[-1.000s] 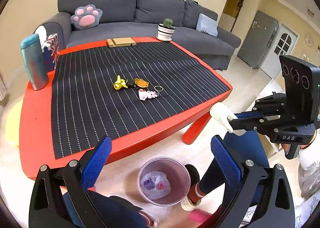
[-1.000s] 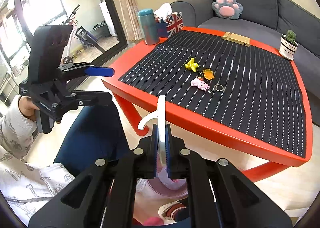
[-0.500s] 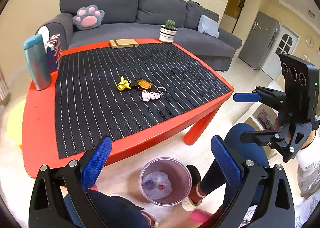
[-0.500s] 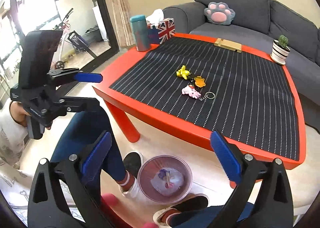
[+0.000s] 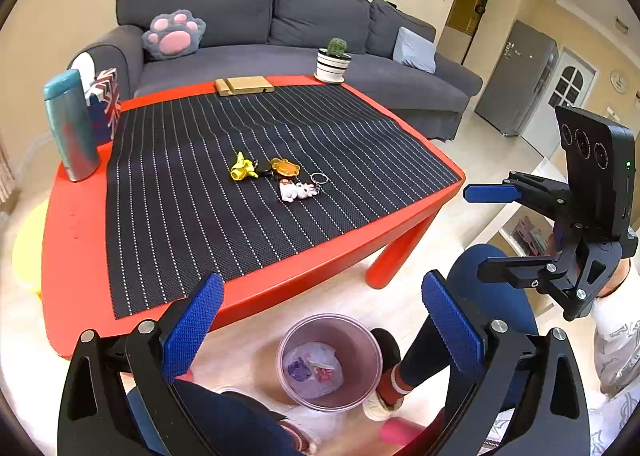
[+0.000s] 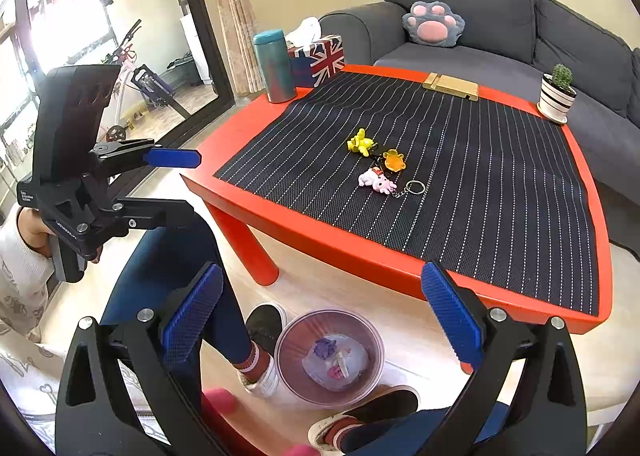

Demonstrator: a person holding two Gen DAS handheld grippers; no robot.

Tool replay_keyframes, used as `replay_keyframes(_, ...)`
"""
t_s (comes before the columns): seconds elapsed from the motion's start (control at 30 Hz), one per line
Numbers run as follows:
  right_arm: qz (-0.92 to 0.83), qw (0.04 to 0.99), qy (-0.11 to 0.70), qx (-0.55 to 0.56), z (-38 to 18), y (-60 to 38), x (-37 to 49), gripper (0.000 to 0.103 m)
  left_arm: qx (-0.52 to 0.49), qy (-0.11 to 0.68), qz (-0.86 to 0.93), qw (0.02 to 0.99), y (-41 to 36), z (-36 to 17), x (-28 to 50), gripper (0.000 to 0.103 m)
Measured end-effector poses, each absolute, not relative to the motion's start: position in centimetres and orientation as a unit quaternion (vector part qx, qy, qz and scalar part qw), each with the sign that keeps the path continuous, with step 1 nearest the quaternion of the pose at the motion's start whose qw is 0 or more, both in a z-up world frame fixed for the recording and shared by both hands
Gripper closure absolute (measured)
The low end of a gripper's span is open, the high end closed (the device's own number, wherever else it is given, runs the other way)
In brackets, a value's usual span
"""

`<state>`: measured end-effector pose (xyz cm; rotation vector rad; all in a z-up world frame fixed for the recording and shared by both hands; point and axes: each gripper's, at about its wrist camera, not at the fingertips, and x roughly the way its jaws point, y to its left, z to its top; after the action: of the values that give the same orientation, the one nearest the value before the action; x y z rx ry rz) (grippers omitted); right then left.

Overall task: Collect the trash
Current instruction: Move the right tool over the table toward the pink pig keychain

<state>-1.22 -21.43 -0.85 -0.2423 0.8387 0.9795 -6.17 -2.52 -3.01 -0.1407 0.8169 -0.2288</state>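
A translucent pink trash bin (image 5: 329, 360) stands on the floor by the red table, also in the right wrist view (image 6: 329, 356). It holds a plastic bag with purple, pink and white scraps (image 6: 334, 362). My left gripper (image 5: 320, 332) is open and empty above the bin; it also shows in the right wrist view (image 6: 176, 184). My right gripper (image 6: 320, 320) is open and empty above the bin; it also shows in the left wrist view (image 5: 488, 232).
The red table (image 5: 80, 224) carries a black striped mat (image 5: 248, 216), keychain toys (image 5: 276, 176), a teal bottle (image 5: 70, 124), a flag tissue box (image 5: 106, 104), a wooden stand (image 5: 244, 86) and a potted cactus (image 5: 333, 62). A grey sofa (image 5: 280, 36) stands behind. The person's legs and shoes (image 6: 260, 336) flank the bin.
My right gripper held a white strip shut over the bin one second ago. It opened, and the strip now lies in the bin. My left gripper stayed open.
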Motion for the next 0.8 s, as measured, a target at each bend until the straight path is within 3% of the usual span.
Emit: replay_keyframes(0.8,0.463,0.782,0.391,-0.146,-0.4,-17.2,3.6,0.005,-0.086,0.394,-0.094,0.910,-0.4,-3.1,-5.0,0.008)
